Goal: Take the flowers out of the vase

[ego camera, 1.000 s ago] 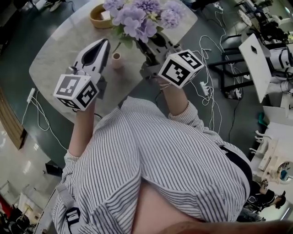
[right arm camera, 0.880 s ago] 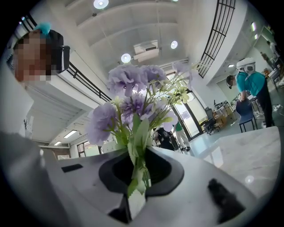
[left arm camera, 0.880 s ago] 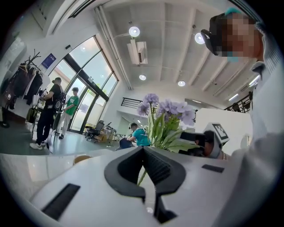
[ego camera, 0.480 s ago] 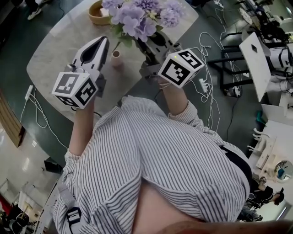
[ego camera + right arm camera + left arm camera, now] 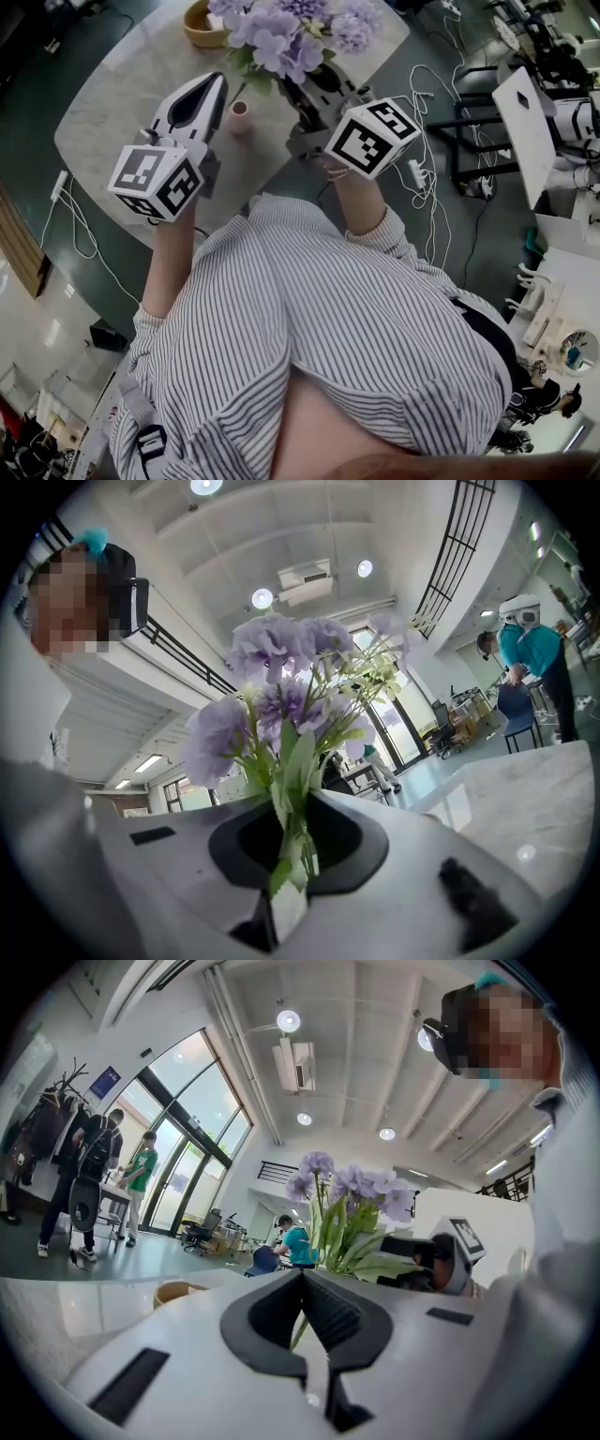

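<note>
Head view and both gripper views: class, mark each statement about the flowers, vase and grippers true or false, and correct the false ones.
1. The right gripper is closed on the stems of the flowers. True.
2. The flowers are yellow. False: they are purple.
3. A small vase stands on the table beside the left gripper. True.
4. The left gripper's jaws are wide open. False: they are together at the tips.
5. The bowl is on the floor. False: it sits on the table, beyond the flowers.
</note>
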Available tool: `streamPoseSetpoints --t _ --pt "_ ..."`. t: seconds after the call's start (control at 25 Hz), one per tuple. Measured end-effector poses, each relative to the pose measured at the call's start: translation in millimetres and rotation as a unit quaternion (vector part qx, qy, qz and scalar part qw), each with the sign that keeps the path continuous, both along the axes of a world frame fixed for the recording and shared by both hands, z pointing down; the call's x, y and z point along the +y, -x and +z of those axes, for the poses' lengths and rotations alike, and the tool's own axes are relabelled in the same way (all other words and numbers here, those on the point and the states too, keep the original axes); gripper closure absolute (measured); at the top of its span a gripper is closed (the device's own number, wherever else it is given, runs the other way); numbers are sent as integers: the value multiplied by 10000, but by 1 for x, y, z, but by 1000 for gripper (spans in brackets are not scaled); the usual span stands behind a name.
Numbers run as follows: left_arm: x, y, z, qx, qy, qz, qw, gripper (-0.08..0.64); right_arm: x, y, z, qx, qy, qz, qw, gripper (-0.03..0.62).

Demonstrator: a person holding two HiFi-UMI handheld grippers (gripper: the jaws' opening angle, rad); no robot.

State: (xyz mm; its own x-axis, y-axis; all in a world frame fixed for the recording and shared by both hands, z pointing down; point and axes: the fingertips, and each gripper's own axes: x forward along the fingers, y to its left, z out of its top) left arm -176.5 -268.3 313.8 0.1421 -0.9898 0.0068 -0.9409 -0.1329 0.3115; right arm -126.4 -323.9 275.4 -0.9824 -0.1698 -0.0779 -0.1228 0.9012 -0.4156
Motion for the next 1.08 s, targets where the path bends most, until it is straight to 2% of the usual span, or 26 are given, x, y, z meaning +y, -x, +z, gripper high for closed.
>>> streamPoseSetpoints --t 1.08 --pt "1 -4 5 127 122 55 9998 549 -1 -1 1 106 -59 -23 9999 558"
